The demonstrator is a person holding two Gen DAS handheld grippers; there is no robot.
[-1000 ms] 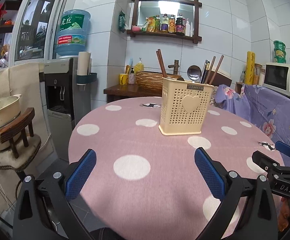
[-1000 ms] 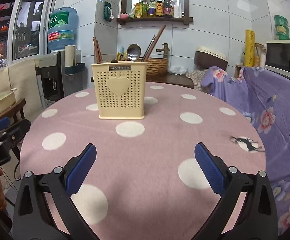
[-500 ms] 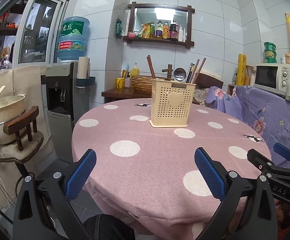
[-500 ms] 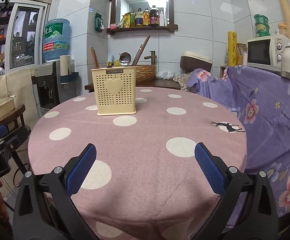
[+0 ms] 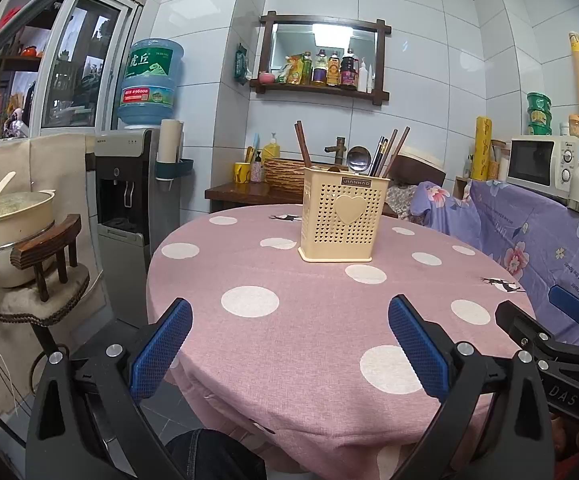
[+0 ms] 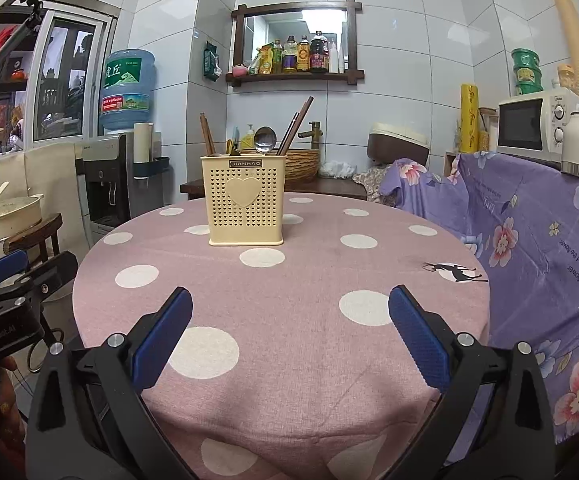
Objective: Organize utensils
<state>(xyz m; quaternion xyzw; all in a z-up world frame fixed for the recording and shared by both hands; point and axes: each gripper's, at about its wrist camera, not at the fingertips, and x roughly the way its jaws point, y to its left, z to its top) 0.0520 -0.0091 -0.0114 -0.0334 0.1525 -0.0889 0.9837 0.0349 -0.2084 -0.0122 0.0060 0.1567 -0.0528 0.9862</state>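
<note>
On counter (image 6: 309, 360) far side — cream utensil holder (image 6: 245, 208) upright, chopsticks (image 6: 295, 124) and ladle (image 6: 264, 138) inside. Left tool (image 5: 289, 344), right tool (image 6: 289, 332) — both spread wide, empty, well apart from holder.

You have drawn both grippers back from the utensil holder (image 5: 343, 218): the left gripper (image 5: 289, 344) and right gripper (image 6: 289, 334) now hang at the near edge of the table (image 6: 289, 344), which shows whole, the holder well apart from them.
</note>
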